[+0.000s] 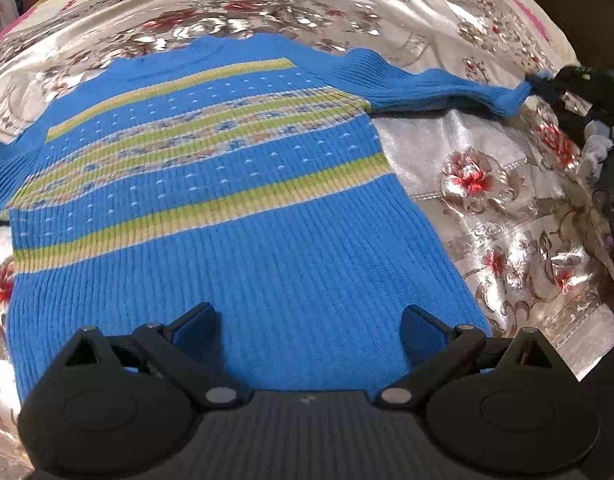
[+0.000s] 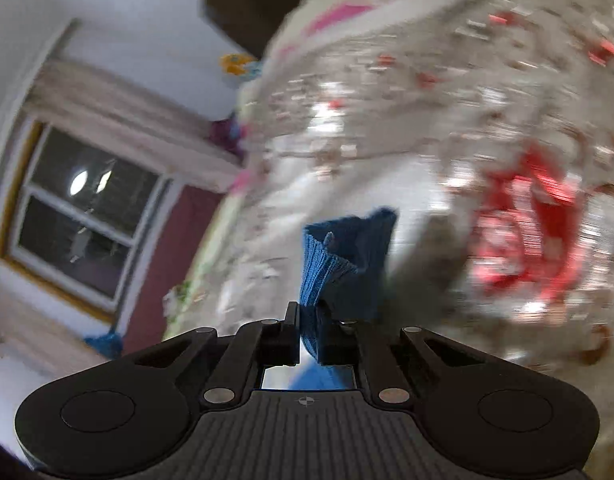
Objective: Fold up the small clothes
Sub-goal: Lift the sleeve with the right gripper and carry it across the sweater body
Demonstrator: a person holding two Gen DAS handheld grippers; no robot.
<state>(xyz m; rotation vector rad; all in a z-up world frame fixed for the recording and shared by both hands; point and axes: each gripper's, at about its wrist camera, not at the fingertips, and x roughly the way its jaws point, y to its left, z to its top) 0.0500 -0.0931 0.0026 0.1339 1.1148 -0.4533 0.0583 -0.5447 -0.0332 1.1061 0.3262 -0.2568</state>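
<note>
A small blue knit sweater [image 1: 227, 216] with yellow-green stripes lies flat on a shiny floral bedspread [image 1: 487, 184]. My left gripper [image 1: 309, 320] is open and empty, hovering over the sweater's lower hem. The sweater's right sleeve [image 1: 447, 88] stretches out to the right, where my right gripper [image 1: 547, 80] holds its cuff. In the right wrist view my right gripper [image 2: 309, 320] is shut on the blue sleeve cuff [image 2: 347, 256], lifted a little off the bedspread [image 2: 427, 120]. The left sleeve [image 1: 3, 176] runs out of the left wrist view.
The bedspread's edge lies at the right [image 1: 595, 320], with a dark gap beyond it. The right wrist view is motion-blurred and shows a window [image 2: 79, 216] and a maroon wall [image 2: 167, 264] beside the bed.
</note>
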